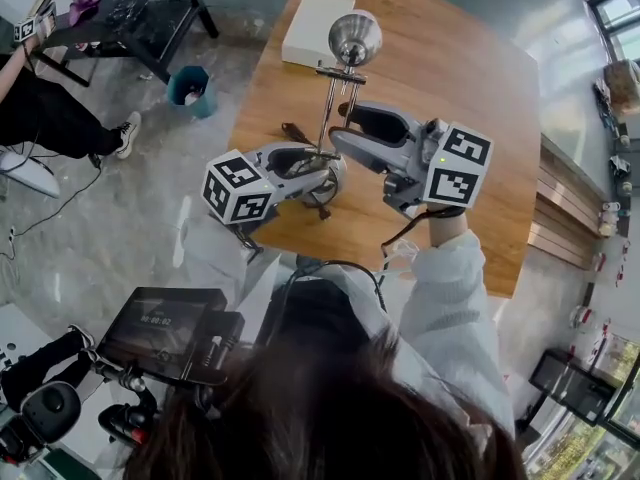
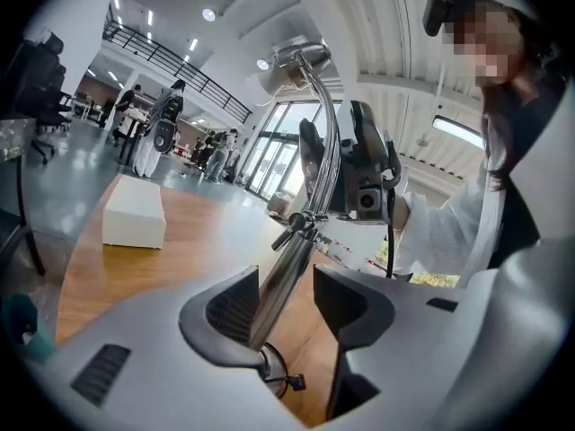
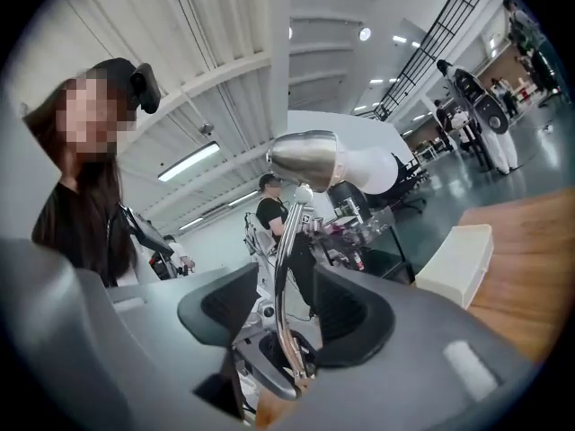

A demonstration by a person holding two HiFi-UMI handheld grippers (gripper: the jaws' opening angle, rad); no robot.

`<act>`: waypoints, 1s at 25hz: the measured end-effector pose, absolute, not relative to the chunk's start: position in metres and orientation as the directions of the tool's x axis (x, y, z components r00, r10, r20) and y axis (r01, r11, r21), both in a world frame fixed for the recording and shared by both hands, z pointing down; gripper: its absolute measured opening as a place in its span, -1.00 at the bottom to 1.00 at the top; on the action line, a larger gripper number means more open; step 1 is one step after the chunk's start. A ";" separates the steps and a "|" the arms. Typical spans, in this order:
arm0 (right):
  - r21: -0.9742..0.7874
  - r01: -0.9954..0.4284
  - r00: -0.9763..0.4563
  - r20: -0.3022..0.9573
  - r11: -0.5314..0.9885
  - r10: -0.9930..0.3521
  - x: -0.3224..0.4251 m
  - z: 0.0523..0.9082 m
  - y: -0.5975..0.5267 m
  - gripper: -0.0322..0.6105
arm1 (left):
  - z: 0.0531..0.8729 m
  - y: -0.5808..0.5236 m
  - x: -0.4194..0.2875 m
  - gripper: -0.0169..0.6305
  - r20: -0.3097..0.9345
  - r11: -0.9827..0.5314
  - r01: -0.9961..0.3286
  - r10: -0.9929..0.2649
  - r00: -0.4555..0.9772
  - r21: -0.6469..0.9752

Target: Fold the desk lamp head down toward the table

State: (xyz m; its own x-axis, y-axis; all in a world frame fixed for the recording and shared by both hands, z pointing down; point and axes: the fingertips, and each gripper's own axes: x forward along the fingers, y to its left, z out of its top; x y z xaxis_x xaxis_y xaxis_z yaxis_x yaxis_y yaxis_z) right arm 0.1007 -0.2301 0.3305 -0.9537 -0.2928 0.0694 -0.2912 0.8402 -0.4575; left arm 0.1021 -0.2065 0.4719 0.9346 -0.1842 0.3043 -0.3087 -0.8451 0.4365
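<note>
Pre-grasp: the upright chrome desk lamp [image 1: 333, 103] stands by the wooden desk's [image 1: 450, 68] near edge. The left gripper's [image 2: 286, 294] jaws gape around its lower arm [image 2: 301, 241], the right gripper's [image 3: 285, 294] around the upper. Next: clamp, tip head [image 1: 354, 36] down.

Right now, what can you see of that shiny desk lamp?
The desk lamp looks like polished chrome. It has a rounded head raised on top, a slim stem with a knobbed hinge, and a round base on the wooden table. It stands upright, unfolded. Open jaws of the left gripper straddle the stem low down, and those of the right gripper higher up. Neither looks clamped.
</note>
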 end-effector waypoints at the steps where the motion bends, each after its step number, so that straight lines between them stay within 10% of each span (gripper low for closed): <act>1: -0.463 -0.273 -0.958 0.055 0.843 -0.280 0.099 0.327 -0.232 -0.39 | 0.472 -0.208 0.107 -0.41 0.303 -0.850 -0.308 -0.187 0.935 0.426; 8: -0.501 -0.209 -0.974 0.031 0.840 -0.224 0.068 0.316 -0.258 -0.77 | 0.474 -0.223 0.103 -0.45 0.324 -0.891 -0.302 -0.191 0.927 0.340; 25: -0.841 -0.041 -0.978 -0.078 0.540 -0.196 0.074 0.328 -0.288 -0.83 | 0.474 -0.223 0.104 -0.50 0.334 -0.927 -0.232 -0.127 0.934 0.296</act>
